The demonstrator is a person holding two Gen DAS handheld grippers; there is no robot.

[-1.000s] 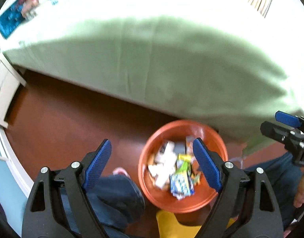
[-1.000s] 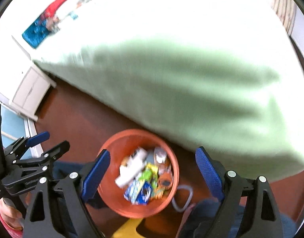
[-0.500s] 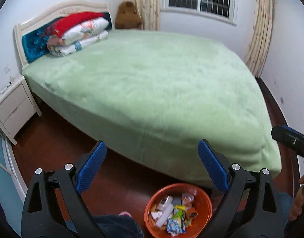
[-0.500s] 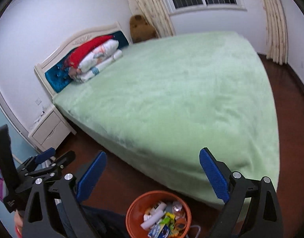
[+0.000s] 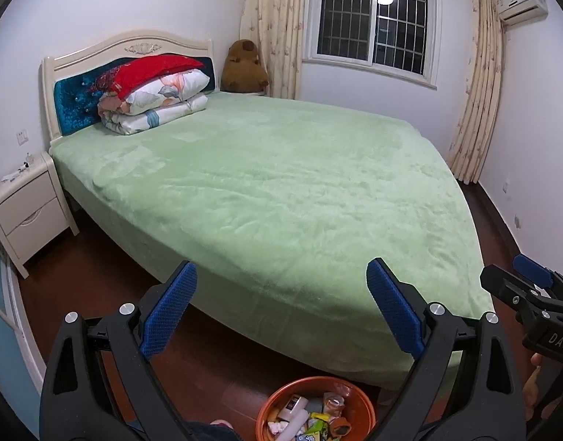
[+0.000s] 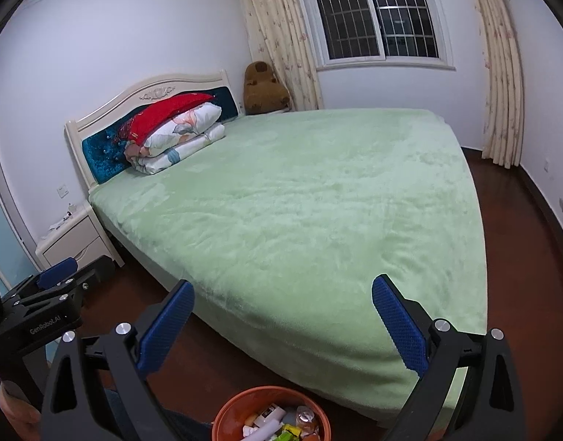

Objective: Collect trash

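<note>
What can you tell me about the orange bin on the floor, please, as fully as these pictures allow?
The orange bin is a round, open-topped container that looks like plastic, standing upright on the dark red-brown wooden floor just in front of the near corner of the green-covered bed. It is cut off by the bottom edge of both views, so its base is hidden. Inside lies a heap of mixed trash: white wrappers, a yellow-green packet, small orange pieces. Neither tool touches it.

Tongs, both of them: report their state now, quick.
Left tongs: open, nothing between the blue pads.
Right tongs: jaws opening, already wide, nothing between them.
</note>
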